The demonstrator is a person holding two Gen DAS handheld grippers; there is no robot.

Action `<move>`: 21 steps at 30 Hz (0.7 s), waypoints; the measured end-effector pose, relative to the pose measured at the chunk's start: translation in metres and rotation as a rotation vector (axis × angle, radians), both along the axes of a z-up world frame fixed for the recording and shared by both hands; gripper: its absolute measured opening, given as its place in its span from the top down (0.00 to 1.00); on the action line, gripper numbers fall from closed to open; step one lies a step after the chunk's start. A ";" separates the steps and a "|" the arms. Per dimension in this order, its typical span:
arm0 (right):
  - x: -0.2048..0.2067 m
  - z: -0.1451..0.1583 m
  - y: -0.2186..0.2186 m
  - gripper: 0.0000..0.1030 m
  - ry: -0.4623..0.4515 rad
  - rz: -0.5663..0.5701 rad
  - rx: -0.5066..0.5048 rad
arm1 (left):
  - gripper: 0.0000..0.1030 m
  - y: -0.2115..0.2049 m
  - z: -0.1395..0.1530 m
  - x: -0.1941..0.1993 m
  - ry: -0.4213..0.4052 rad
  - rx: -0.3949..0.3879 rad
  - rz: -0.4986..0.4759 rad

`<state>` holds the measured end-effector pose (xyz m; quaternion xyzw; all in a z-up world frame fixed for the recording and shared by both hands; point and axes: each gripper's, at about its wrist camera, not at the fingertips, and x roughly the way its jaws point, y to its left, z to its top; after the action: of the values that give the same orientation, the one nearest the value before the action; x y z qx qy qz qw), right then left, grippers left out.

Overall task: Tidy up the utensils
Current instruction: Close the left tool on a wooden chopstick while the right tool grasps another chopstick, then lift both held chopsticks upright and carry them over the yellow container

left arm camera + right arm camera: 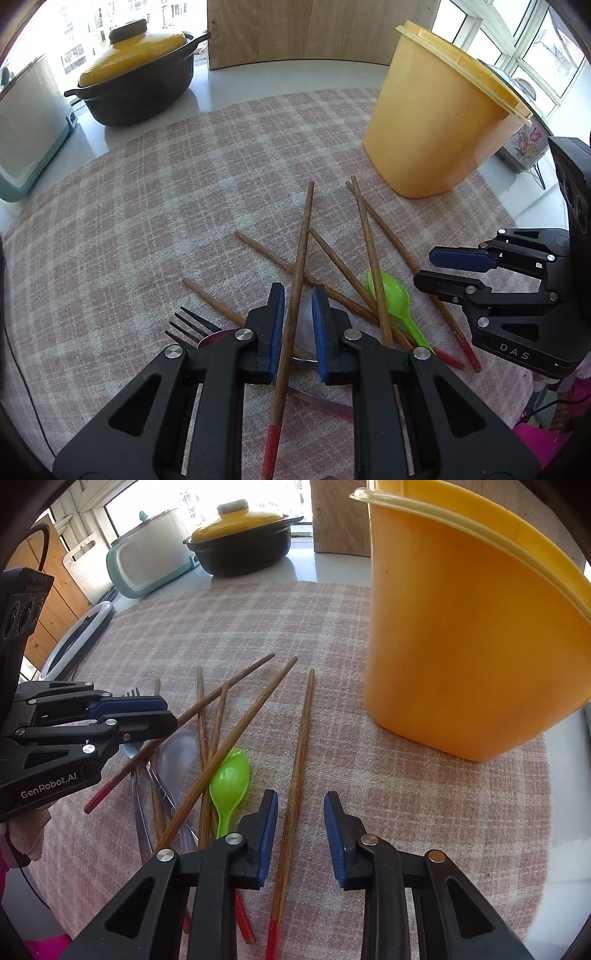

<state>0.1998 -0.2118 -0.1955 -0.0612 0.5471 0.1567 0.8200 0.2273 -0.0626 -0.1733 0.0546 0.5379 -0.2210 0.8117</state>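
— What's the left gripper (298,308) got?
— A red-tipped wooden chopstick (295,291) sits between its part-open fingers, lifted off the checked cloth (147,206).
— The right gripper (301,825)?
— Wide open, straddling another chopstick (295,786) lying flat.

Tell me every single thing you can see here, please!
chopsticks: at least six, brown wood with red ends, crisscrossed in a pile on the cloth
green spoon: one, bright green, under the chopsticks
silvery spoon: one, pale silver, in the pile
fork: one, dark tines, at the pile's edge
tub: one, orange, standing on the cloth
pot: one, black with a yellow lid, behind the cloth
appliance: one, cream and teal, beside the pot
cloth: one, pink and white checks
left gripper: black, blue pads, around one chopstick
right gripper: black, blue pads, open over another chopstick
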 end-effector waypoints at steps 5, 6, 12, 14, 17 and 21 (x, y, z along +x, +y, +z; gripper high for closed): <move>0.005 -0.005 0.005 0.78 0.011 0.011 -0.030 | 0.87 -0.001 -0.008 0.008 0.021 0.012 -0.006; 0.006 -0.005 0.005 0.78 0.009 0.013 -0.032 | 0.87 -0.001 -0.009 0.009 0.026 0.014 -0.004; 0.008 -0.005 0.007 0.87 0.011 0.027 -0.039 | 0.94 -0.002 -0.013 0.014 0.041 0.003 0.002; 0.009 -0.005 0.006 0.94 0.014 0.028 -0.029 | 0.95 -0.003 -0.013 0.015 0.040 0.002 0.001; 0.009 -0.004 0.002 0.95 0.021 0.017 -0.004 | 0.96 -0.004 -0.010 0.015 0.039 -0.009 0.005; 0.004 -0.001 0.001 0.96 0.018 0.014 0.021 | 0.96 -0.001 -0.003 0.013 0.024 -0.025 0.019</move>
<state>0.2042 -0.2106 -0.1966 -0.0551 0.5525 0.1686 0.8145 0.2405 -0.0635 -0.1767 0.0364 0.5451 -0.2206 0.8080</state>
